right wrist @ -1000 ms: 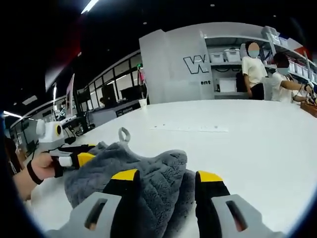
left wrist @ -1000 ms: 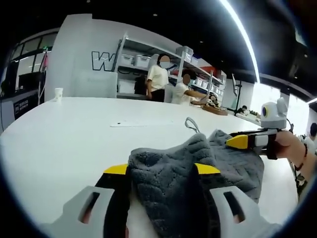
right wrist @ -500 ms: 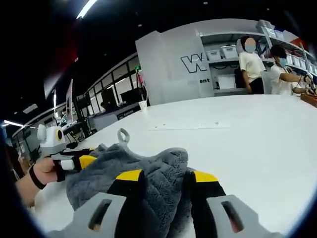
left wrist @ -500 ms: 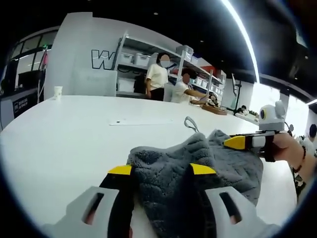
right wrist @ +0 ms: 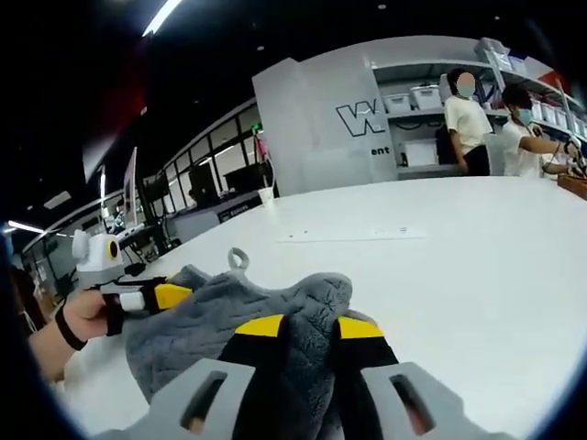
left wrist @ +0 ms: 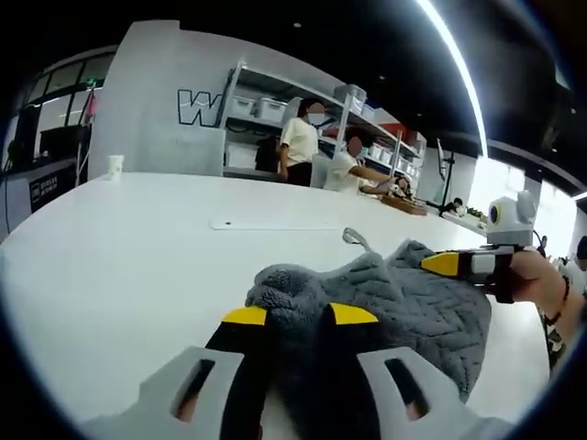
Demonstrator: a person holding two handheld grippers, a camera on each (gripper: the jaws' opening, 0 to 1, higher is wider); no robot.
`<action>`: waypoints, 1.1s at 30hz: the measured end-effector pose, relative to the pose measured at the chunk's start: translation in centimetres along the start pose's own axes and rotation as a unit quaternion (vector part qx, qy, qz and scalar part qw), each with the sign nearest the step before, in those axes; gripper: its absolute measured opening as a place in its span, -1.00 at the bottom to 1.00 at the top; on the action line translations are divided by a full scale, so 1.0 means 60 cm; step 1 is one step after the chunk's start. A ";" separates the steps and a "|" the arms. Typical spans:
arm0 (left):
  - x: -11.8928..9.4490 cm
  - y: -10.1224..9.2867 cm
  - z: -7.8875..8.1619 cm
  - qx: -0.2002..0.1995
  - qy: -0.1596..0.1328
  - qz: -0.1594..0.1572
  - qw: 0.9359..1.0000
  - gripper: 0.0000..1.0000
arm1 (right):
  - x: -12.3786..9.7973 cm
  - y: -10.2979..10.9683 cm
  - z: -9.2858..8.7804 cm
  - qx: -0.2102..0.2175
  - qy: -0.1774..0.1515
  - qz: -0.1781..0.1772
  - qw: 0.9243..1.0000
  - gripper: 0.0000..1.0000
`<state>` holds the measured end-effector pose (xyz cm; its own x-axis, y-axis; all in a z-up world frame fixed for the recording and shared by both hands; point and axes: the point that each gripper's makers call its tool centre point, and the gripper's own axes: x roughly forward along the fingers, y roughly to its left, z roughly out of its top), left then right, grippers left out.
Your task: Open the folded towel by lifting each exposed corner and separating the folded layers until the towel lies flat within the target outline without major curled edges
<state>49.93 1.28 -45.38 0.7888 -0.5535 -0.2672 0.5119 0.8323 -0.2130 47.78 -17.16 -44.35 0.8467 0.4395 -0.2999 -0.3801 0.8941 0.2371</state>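
A grey quilted towel (left wrist: 404, 293) lies bunched on the white table (left wrist: 110, 247), its hanging loop (left wrist: 356, 237) sticking up at the far edge. My left gripper (left wrist: 299, 315) is shut on the towel's near corner, the cloth pinched between its yellow-tipped jaws. In the right gripper view the same towel (right wrist: 248, 307) shows, with its loop (right wrist: 238, 258) behind. My right gripper (right wrist: 310, 326) is shut on another towel corner. Each gripper also appears in the other's view: the right gripper (left wrist: 463, 264) at the towel's right side, the left gripper (right wrist: 156, 296) at its left.
The table (right wrist: 477, 247) stretches wide around the towel. A thin pale strip (left wrist: 261, 224) lies farther back on it, and a paper cup (left wrist: 115, 166) stands at the far left edge. Two people (left wrist: 316, 147) stand by shelves beyond the table. A hand (right wrist: 78, 316) holds the left gripper.
Both grippers have closed from open onto towel corners. The towel has bunched up slightly between them.
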 end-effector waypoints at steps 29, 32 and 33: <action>-0.012 -0.006 0.025 0.015 -0.039 -0.022 0.999 -0.94 | -0.004 -0.007 0.012 -0.045 0.003 -0.035 0.998 -1.00; -0.015 -0.006 0.028 0.018 -0.043 -0.024 0.999 -0.94 | -0.006 -0.008 0.018 -0.035 -0.003 -0.031 0.999 -1.00; -0.015 -0.007 0.029 0.019 -0.044 -0.025 0.999 -0.94 | -0.006 -0.008 0.018 -0.034 -0.002 -0.031 0.999 -1.00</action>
<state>49.57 1.48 -43.42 0.7874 -0.5916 -0.1733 0.5632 0.8047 -0.1878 48.04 -17.86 -43.37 0.8707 0.3830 -0.3086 -0.3514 0.9234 0.1545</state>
